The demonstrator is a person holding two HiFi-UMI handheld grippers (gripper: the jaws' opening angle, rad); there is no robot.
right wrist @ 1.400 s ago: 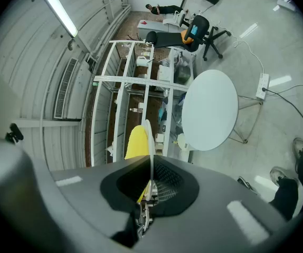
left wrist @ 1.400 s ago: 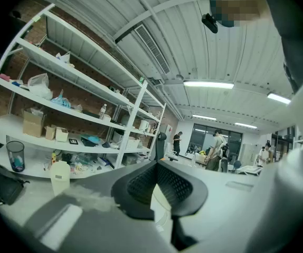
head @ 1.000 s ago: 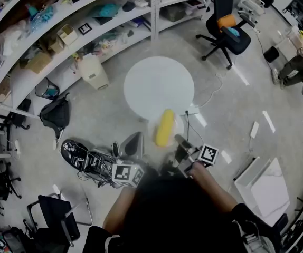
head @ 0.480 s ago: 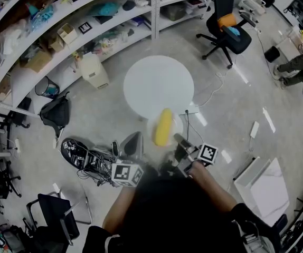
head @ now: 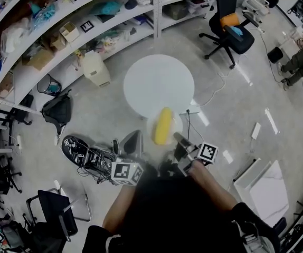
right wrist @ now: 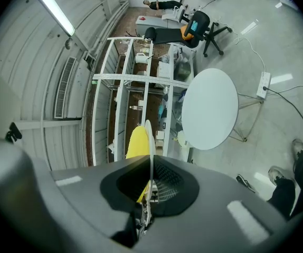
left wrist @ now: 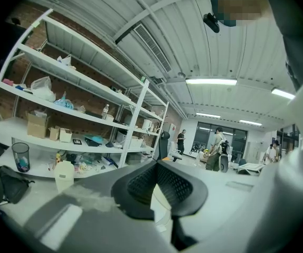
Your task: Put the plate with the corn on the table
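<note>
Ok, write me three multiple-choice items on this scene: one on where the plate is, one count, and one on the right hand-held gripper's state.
1. Where is the plate relative to the round table?
A. set down on it
B. held in the air at its near side
C. under it
2. How many cobs of corn lie on the plate?
A. one
B. two
C. three
3. The right hand-held gripper is:
A. open and empty
B. shut on the plate's rim
C. shut on the corn

1 B: the head view shows the plate short of the table, carried.
2 A: a single yellow cob shows.
3 B: the right gripper view shows the jaws pinching the thin rim.
</note>
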